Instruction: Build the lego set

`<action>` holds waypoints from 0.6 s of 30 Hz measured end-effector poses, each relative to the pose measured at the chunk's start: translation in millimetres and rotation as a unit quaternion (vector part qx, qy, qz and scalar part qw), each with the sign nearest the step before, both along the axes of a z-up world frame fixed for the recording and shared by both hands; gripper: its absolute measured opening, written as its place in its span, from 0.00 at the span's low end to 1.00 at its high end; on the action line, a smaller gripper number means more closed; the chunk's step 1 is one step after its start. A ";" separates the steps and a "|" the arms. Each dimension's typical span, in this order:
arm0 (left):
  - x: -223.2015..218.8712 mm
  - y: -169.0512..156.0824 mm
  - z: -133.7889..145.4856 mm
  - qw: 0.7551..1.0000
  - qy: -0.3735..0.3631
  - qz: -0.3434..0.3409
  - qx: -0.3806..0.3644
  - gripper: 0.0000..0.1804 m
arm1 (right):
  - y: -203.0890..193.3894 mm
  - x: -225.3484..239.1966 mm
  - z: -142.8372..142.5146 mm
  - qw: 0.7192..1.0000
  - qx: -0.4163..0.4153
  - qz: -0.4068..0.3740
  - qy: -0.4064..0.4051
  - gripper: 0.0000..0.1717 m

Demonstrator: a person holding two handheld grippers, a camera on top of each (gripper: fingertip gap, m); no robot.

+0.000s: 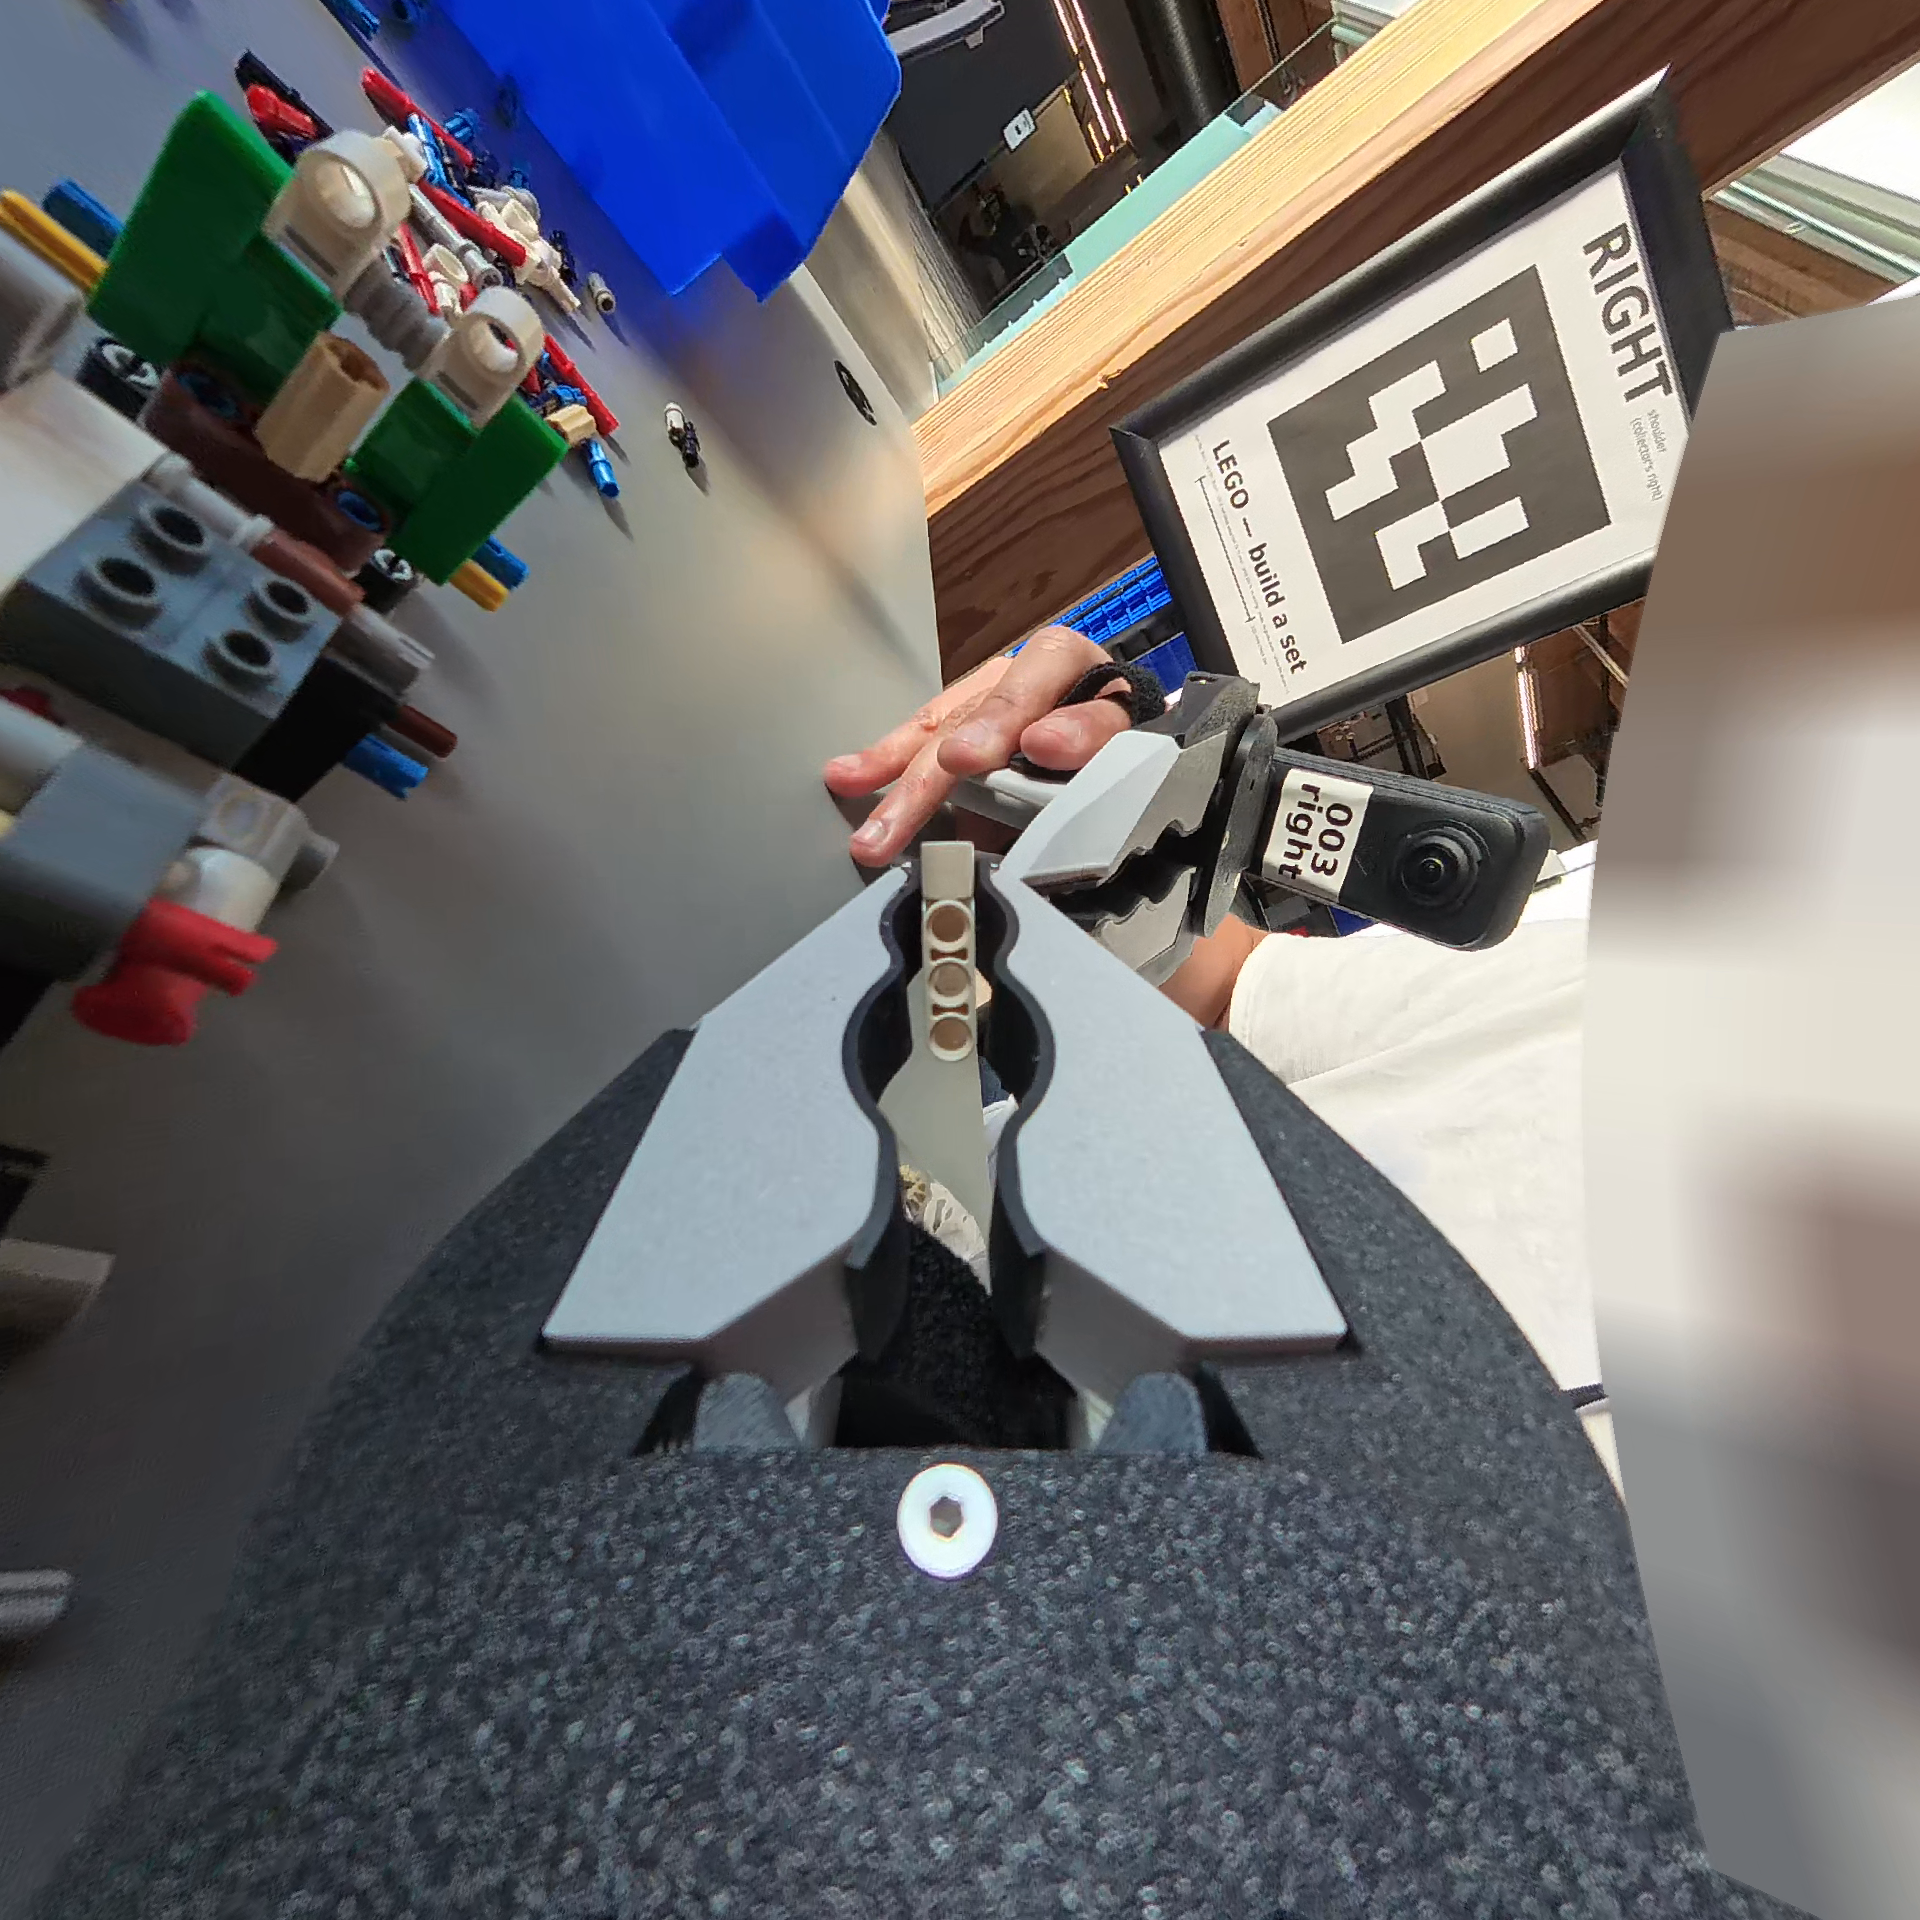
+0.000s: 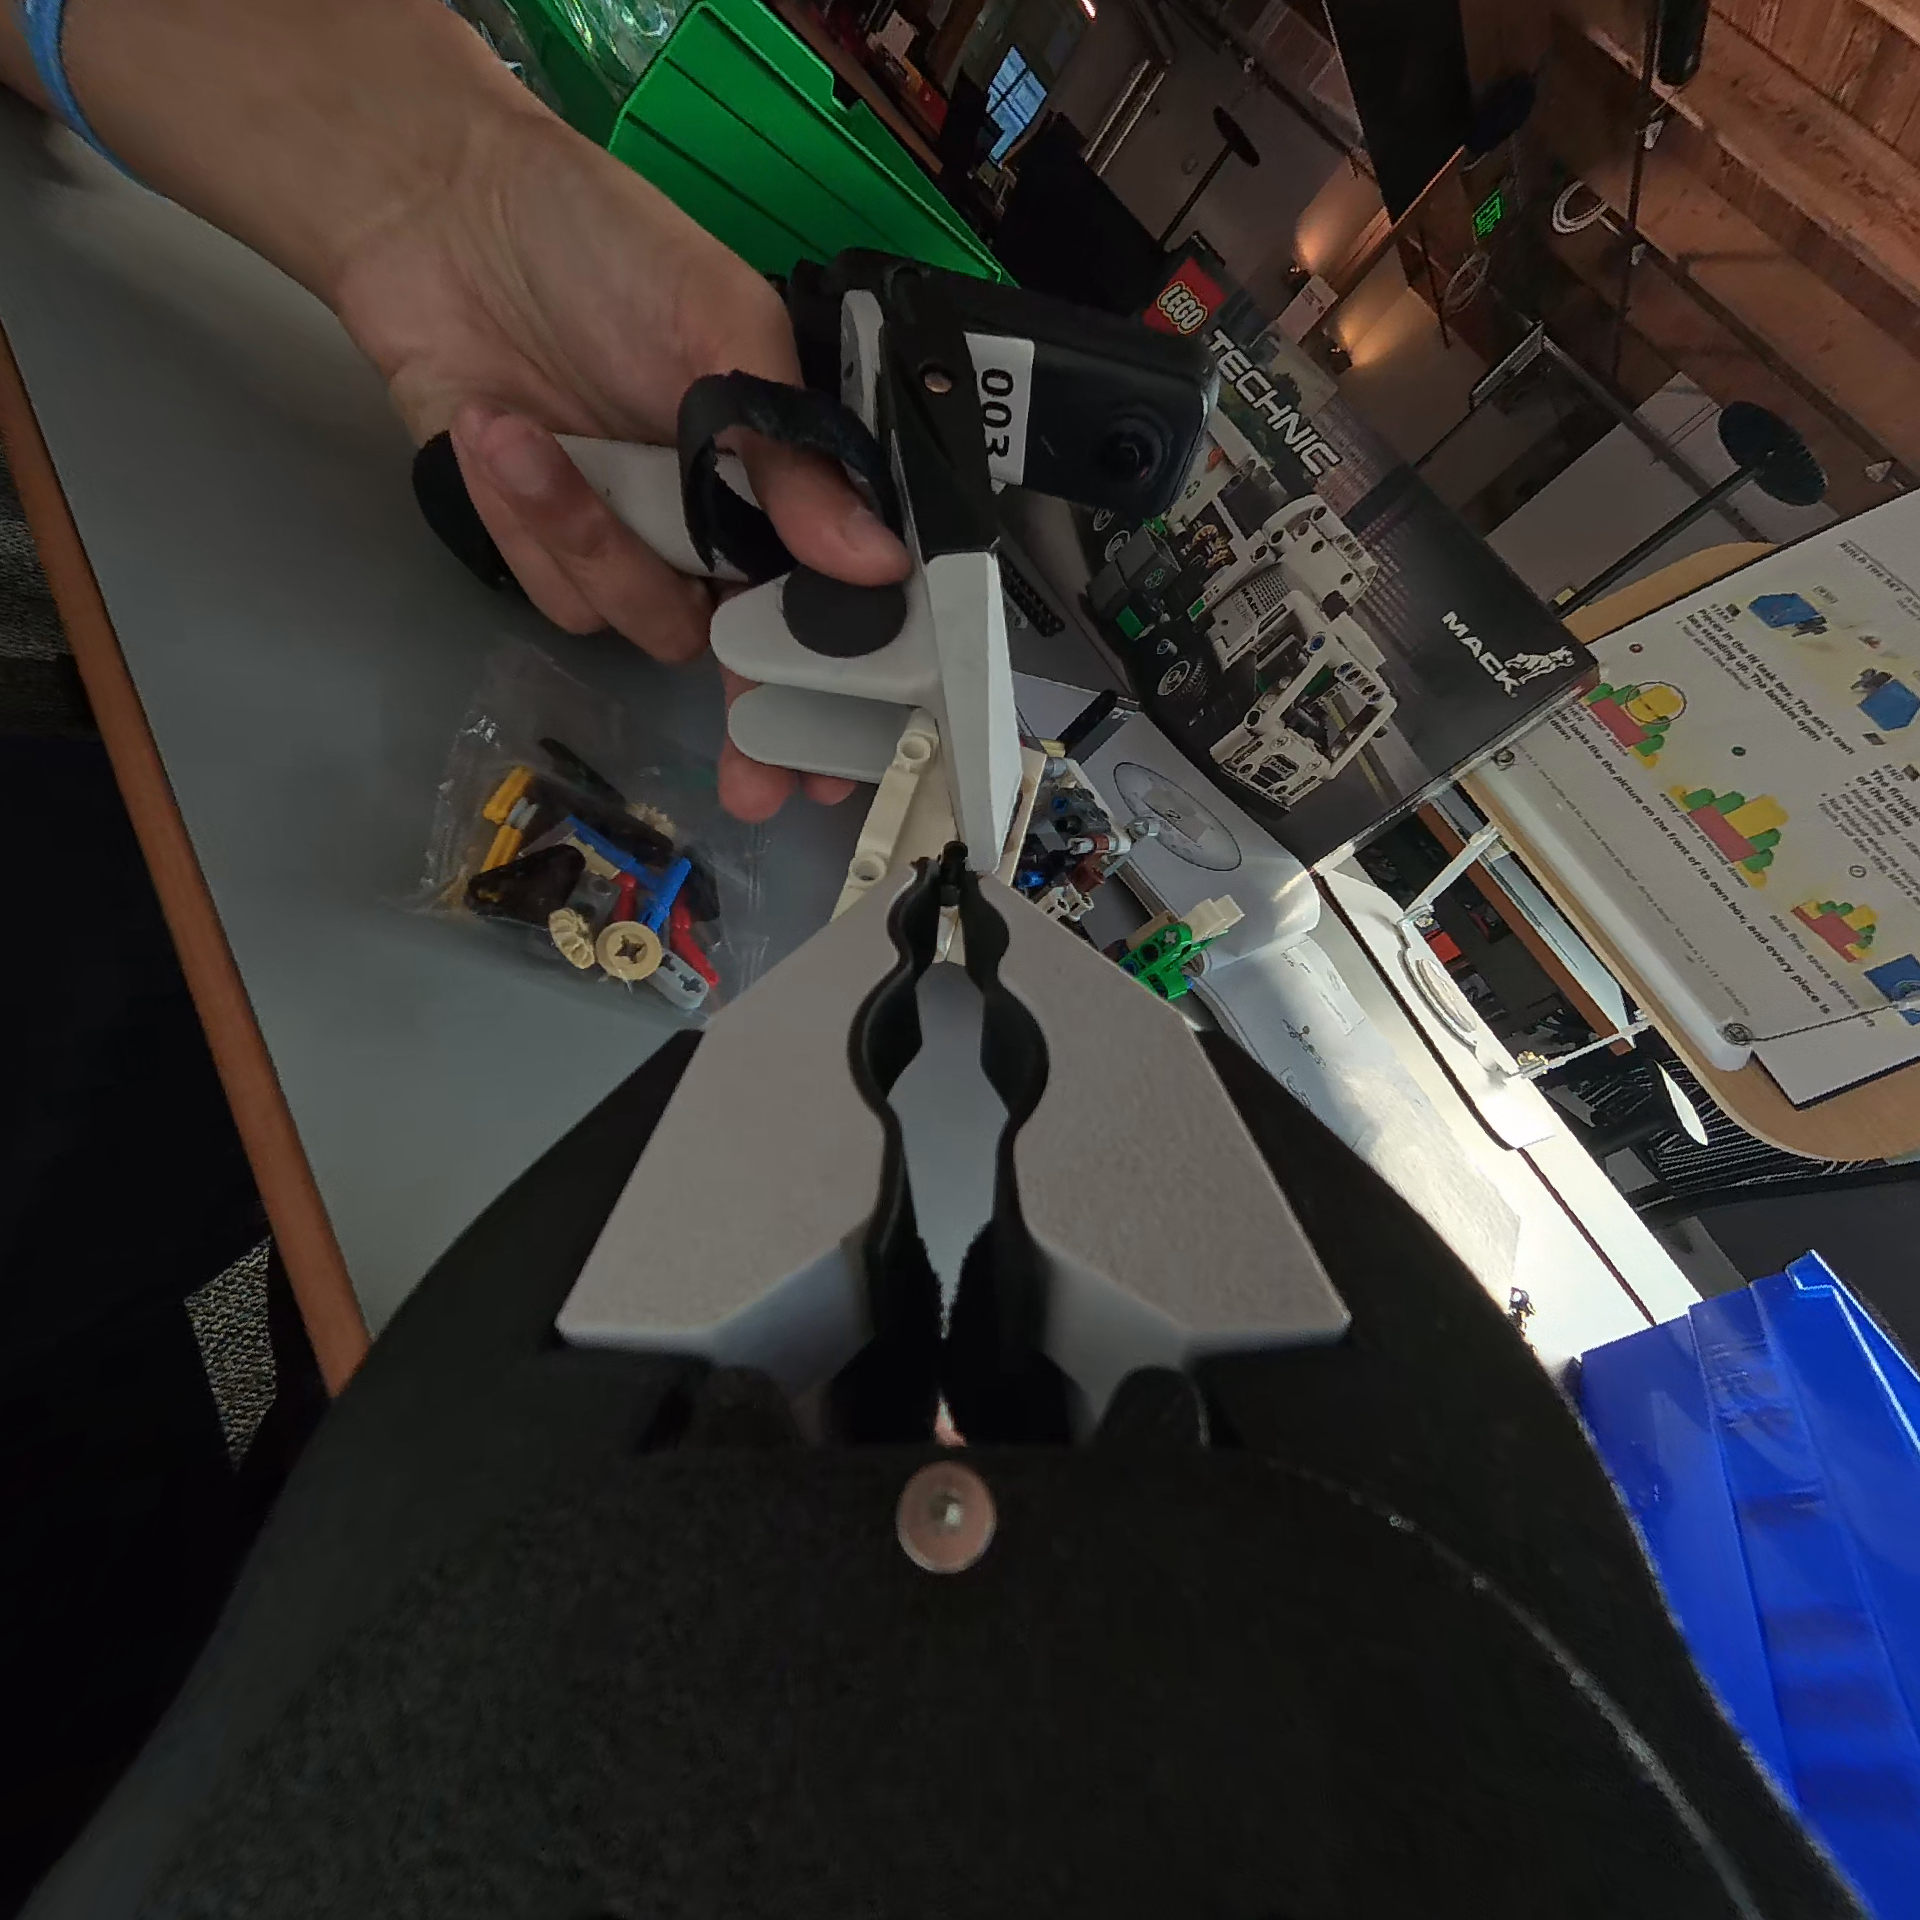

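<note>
In the left wrist view my left gripper (image 1: 948, 871) is shut on a pale grey Technic beam with round holes (image 1: 948, 977). The beam stands on edge between the pads and sticks out a little past the tips. My right gripper (image 1: 1029, 883) comes in from the right, its tips close beside my left tips. In the right wrist view my right gripper (image 2: 951, 871) is shut on a small black pin (image 2: 950, 864). The pin is right at the tip of the left gripper (image 2: 982, 836), which points down from a hand above. A cream holed piece (image 2: 888, 821) shows behind that finger.
On the grey table (image 1: 644, 727) lie a partly built model with green parts (image 1: 208, 270), loose pins and a blue bin (image 1: 665, 114). The right wrist view shows a bag of parts (image 2: 582, 904), a set box (image 2: 1299, 582), an open booklet (image 2: 1330, 997), a green piece (image 2: 1164, 951) and a blue bin (image 2: 1766, 1507). My two grippers' fingertips are within a few centimetres of each other.
</note>
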State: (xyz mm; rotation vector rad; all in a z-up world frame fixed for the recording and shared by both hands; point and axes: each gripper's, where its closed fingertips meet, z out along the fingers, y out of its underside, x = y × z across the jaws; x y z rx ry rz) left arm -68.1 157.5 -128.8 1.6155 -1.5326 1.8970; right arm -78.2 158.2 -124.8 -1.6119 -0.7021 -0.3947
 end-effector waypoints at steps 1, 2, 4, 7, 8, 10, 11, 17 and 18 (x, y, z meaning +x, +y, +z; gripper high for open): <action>0.0 0.2 0.0 1.000 0.000 0.000 0.000 0.03 | 0.0 0.1 -0.2 1.000 -0.001 0.000 0.000 0.01; -0.1 -0.2 -0.2 1.000 0.000 -0.001 0.001 0.03 | -0.2 -0.4 -0.3 1.000 0.000 0.002 -0.001 0.01; 0.1 0.1 -0.3 1.000 -0.001 0.001 0.003 0.03 | 0.2 -0.4 -1.0 1.000 -0.004 0.002 -0.001 0.01; 0.1 0.7 0.4 1.000 -0.001 0.002 -0.001 0.03 | 0.6 0.1 -0.7 1.000 -0.005 0.004 0.004 0.01; -0.1 0.7 1.2 1.000 -0.002 0.001 -0.005 0.03 | 0.3 0.0 0.1 1.000 -0.003 0.004 0.005 0.01; -0.2 1.7 2.9 1.000 0.000 -0.001 -0.016 0.02 | 0.3 0.6 0.5 1.000 -0.004 0.004 0.009 0.01; -0.1 2.0 3.2 1.000 0.000 -0.001 -0.017 0.03 | 0.3 0.7 0.8 1.000 -0.004 0.004 0.011 0.01; 1.6 4.0 2.4 1.000 -0.004 0.011 -0.008 0.02 | 2.0 3.2 -0.8 1.000 -0.012 -0.005 0.013 0.01; 2.1 4.2 1.7 1.000 -0.007 0.014 0.000 0.03 | 2.2 3.6 -1.2 1.000 -0.012 -0.007 0.012 0.01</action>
